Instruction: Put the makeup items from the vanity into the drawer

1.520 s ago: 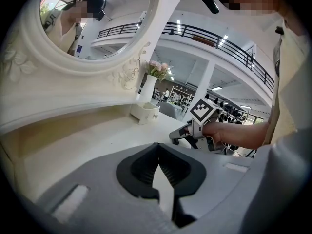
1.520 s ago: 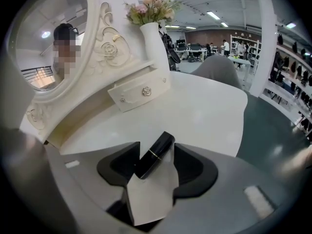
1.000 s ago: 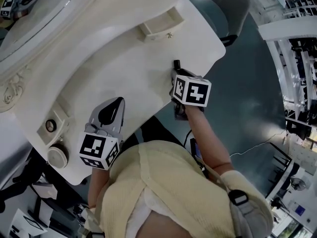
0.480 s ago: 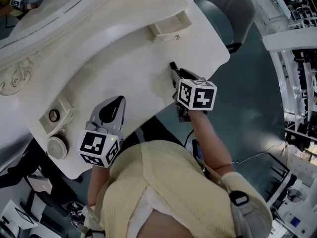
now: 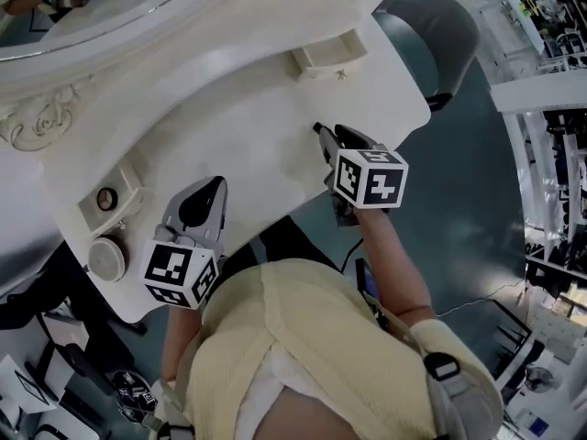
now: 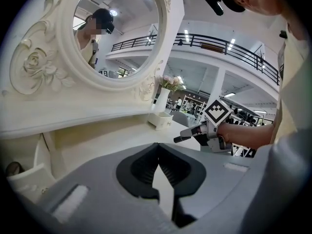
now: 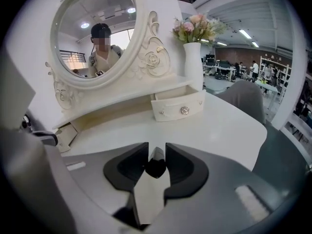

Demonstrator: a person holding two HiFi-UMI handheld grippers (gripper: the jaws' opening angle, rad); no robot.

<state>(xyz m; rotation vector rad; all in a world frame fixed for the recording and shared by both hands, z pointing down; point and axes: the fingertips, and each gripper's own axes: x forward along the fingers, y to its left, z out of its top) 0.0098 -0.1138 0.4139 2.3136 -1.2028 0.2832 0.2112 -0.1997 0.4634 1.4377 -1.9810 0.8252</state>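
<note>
The right gripper (image 7: 156,155) pinches one slim dark makeup stick (image 7: 155,169) just above the vanity top (image 5: 229,126), its jaws having just been closing on it. The left gripper (image 6: 157,155) has its tips together and carries nothing. The step looks like carrying to a drawer. Next comes a reach across to the open drawer (image 5: 133,180) (the knobbed drawer (image 7: 178,109) stays closed). Counted: two drawers, one stick, one round white jar (image 5: 107,258), one round item (image 5: 106,198) already inside.

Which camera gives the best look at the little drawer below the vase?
The right gripper view: the drawer faces it, front and knob plain. The head view shows the drawer only from above. The left gripper view shows the drawer small, far off, at an angle.
</note>
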